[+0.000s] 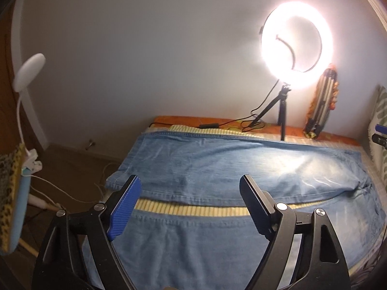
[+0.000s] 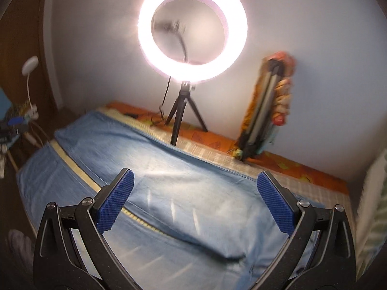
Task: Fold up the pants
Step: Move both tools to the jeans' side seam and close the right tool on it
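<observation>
Both grippers spread, empty, over jeans – fold not begun yet, by the look of it.

Left gripper & right gripper: jaws wide apart, nothing between them, black arms w/ ribbed blue pads. Jeans lie flat on the bed, legs apart w/ a strip of pale ribbed mat showing between; faded light-blue denim, stitched hems, soft creases. All folds left to do. Beyond: ring light on small tripod.
</observation>
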